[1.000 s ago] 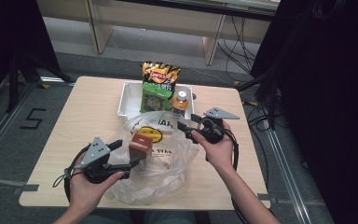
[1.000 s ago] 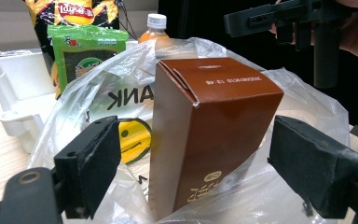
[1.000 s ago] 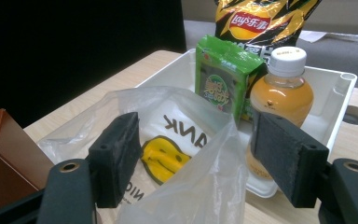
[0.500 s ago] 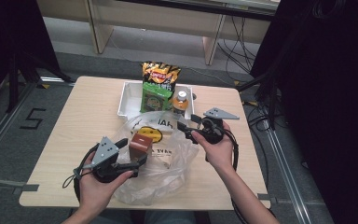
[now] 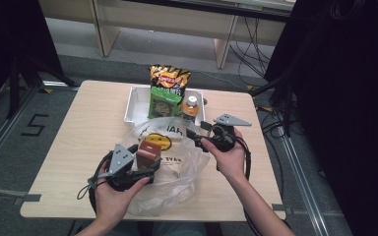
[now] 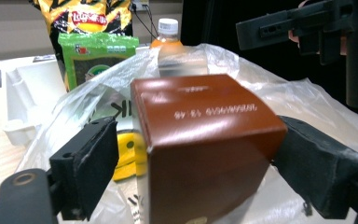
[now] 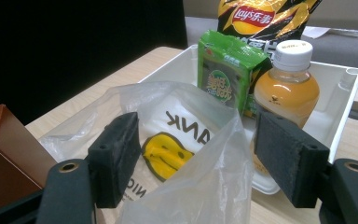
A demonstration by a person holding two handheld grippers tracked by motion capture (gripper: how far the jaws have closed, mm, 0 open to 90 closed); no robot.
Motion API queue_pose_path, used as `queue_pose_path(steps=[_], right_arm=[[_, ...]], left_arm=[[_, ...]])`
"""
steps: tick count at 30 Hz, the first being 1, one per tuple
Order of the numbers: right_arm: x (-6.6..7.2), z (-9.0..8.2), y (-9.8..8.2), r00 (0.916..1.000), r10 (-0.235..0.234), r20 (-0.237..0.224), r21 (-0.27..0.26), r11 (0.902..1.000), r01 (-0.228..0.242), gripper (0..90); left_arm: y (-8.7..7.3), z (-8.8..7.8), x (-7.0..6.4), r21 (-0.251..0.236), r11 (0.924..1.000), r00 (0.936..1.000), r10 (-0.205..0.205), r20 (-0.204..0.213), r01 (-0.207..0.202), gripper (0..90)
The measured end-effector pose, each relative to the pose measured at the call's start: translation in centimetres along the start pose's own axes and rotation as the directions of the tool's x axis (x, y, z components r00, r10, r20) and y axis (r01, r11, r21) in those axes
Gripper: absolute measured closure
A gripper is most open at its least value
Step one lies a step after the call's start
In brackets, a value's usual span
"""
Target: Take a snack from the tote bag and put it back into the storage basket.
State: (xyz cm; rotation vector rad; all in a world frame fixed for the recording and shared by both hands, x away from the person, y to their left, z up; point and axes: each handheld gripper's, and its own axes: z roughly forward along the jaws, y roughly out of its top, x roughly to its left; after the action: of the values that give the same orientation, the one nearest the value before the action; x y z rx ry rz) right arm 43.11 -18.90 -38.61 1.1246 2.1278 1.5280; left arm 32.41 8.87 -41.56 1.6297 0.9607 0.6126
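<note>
Brown box (image 6: pixel 205 144) sits between left claw (image 6: pixel 205 182) jaws — right claw (image 7: pixel 205 163) gapes.

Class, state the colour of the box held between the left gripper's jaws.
The box is reddish brown, glossy, clearest in the left gripper view.

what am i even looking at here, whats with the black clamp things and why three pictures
A person at a wooden table holds a hand-held clamp in each hand. One picture is taken from above; the other two come from cameras riding on each clamp, looking along its black jaws. The left gripper has a brown box between its jaws, over a clear plastic bag. The right gripper has the bag's rim between its open jaws. Behind stands a white tray with a chip bag, a green packet and an orange drink bottle.
</note>
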Motion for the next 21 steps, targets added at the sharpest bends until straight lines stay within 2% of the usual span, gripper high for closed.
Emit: queue_pose_path(steps=[3, 5, 12, 14, 15, 17, 20, 21], right_arm=[[-0.03, -0.02, -0.02, 1.0000, -0.004, 0.002, -0.002, 1.0000, 0.004, 32.0], [-0.33, 0.06, -0.02, 0.9991, -0.041, 0.013, -0.019, 0.9990, 0.041, 32.0], [-0.25, 0.14, -0.18, 0.9998, -0.020, -0.007, 0.000, 0.9998, 0.020, 32.0], [-0.40, 0.15, -0.21, 0.9984, -0.052, 0.020, -0.010, 0.9986, 0.053, 32.0], [-0.23, 0.25, -0.28, 0.9999, -0.015, -0.004, -0.002, 0.9999, 0.015, 32.0], [-0.25, 0.24, -0.31, 0.9998, -0.018, 0.003, -0.011, 0.9998, 0.018, 32.0], [-0.09, 0.07, -0.27, 1.0000, 0.006, 0.002, 0.011, 0.9999, -0.006, 32.0], [-0.23, 0.16, -0.31, 0.9998, -0.015, 0.010, -0.012, 0.9998, 0.015, 32.0]], left_arm=[[0.04, 0.30, -0.21, 0.001, 1.0000, 0.9999, 0.003, -0.012, -0.003, 15.8], [-0.01, 0.50, -0.21, 0.006, 1.0000, 0.9998, 0.002, -0.019, -0.002, 16.0], [-0.26, 1.00, -0.11, 0.024, 0.9997, 0.9994, -0.001, -0.036, 0.002, 19.9], [-0.35, 1.01, 0.01, 0.028, 0.9996, 0.9994, -0.004, -0.035, 0.005, 21.5], [-0.39, 1.02, 0.08, 0.031, 0.9995, 0.9996, -0.006, -0.028, 0.007, 22.6], [-0.47, 1.00, 0.15, 0.031, 0.9995, 0.9998, -0.006, -0.021, 0.007, 24.4], [-0.54, 0.94, 0.21, 0.028, 0.9995, 0.9998, -0.011, -0.018, 0.012, 26.1], [-0.56, 0.93, 0.26, 0.026, 0.9996, 0.9998, -0.010, -0.018, 0.010, 26.9]])
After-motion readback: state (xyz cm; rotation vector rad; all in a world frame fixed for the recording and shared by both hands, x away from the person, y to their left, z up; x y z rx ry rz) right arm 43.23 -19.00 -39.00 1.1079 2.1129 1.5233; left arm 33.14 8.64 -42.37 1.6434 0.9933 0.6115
